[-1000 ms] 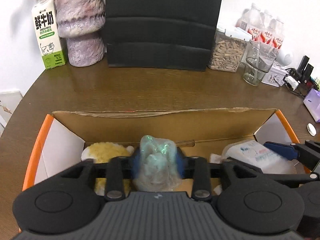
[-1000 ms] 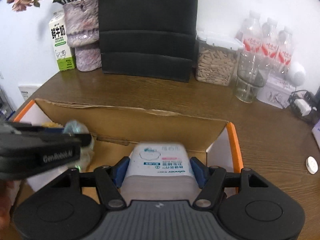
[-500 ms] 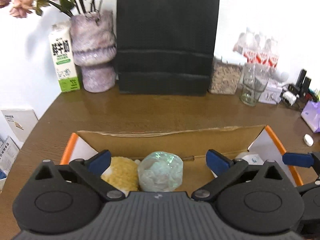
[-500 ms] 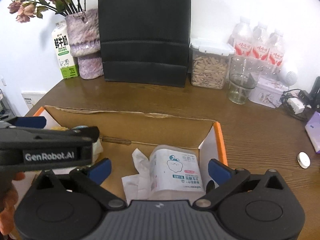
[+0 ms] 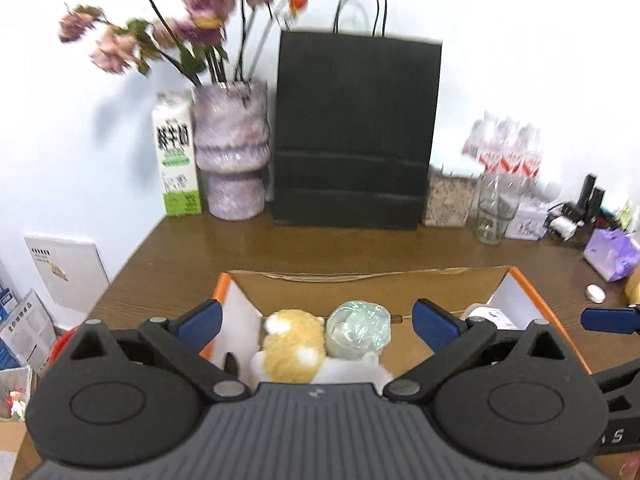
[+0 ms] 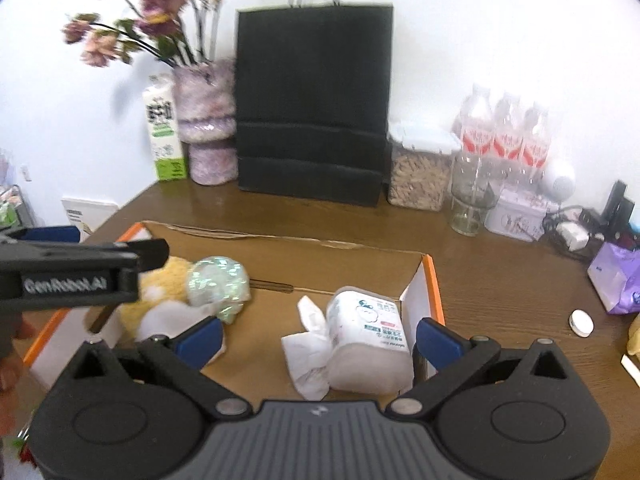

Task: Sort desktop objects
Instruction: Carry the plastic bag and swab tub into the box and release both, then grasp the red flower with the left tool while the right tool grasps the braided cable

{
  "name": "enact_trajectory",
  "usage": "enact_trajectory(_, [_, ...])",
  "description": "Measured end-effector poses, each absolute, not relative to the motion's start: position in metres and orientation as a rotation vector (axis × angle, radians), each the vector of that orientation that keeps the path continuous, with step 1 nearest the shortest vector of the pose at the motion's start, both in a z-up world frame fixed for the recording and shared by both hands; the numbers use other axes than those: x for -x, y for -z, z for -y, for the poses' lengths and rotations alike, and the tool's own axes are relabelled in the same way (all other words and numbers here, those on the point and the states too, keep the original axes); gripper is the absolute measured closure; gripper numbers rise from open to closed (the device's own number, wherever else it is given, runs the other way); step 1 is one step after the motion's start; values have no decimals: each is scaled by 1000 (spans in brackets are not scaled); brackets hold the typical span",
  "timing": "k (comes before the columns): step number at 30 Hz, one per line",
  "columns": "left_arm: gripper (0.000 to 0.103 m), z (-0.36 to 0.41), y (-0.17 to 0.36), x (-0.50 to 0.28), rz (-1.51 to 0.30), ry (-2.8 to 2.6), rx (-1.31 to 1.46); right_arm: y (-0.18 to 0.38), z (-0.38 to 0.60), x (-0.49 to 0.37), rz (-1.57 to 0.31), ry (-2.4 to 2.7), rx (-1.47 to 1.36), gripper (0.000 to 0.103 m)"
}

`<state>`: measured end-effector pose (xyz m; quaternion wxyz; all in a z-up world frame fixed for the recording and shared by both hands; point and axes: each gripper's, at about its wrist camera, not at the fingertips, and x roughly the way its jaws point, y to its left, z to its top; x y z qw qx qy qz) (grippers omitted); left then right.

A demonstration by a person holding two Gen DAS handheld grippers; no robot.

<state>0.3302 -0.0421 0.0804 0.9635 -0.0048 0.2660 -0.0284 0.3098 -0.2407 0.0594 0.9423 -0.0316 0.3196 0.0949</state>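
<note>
An open cardboard box (image 5: 360, 294) with orange edges lies on the brown table. Inside it, left to right, are a yellow plush toy (image 5: 292, 344), a green foil-wrapped ball (image 5: 358, 330) and a white tissue pack (image 5: 490, 316). My left gripper (image 5: 317, 321) hovers open above the plush and the ball, touching neither. In the right wrist view the box (image 6: 434, 280) holds the tissue pack (image 6: 368, 336) with a crumpled tissue (image 6: 308, 344) beside it. My right gripper (image 6: 319, 339) is open above them, with nothing between its pads. The ball (image 6: 218, 280) lies further left.
Along the back wall stand a milk carton (image 5: 178, 160), a vase of flowers (image 5: 232, 152), a black paper bag (image 5: 352, 132), a seed jar (image 6: 418, 168), a glass (image 6: 470, 204) and water bottles (image 6: 504, 136). A purple pack (image 6: 616, 276) and a white disc (image 6: 581, 322) lie right of the box.
Both grippers went from shut to wide open, letting go of the green ball and the tissue pack, which now lie in the box. Both have pulled back and risen.
</note>
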Motion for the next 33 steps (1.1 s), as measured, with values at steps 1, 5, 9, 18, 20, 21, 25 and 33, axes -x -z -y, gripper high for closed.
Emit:
enact_trajectory(1, [0,38,-83,-320,-522,59,8,-61,242,-301,-637,-202,66,0])
enact_trajectory(5, [0,23,-91,-283,-457,64,-4,-67,245,-263,-585,-231,58,0])
enact_trajectory(9, [0,7,-88,-247,-423,61,7,-66,248,-230,-550,-250,37,0])
enact_trajectory(18, [0,-22,-56,-187,-420,18,2,-42,256,-166,-531,-265,10,0])
enact_trajectory(20, [0,-28,-48,-178,-431,3,13,-36,256,-156,-535,-265,2,0])
enact_trajectory(21, [0,-31,-44,-173,-436,-1,16,-33,256,-150,-539,-267,0,0])
enact_trajectory(25, [0,-40,-26,-157,-471,-34,26,-19,253,-133,-550,-266,-10,0])
enact_trajectory(33, [0,-48,-2,-152,-533,1,63,5,233,-126,-597,-284,-7,0])
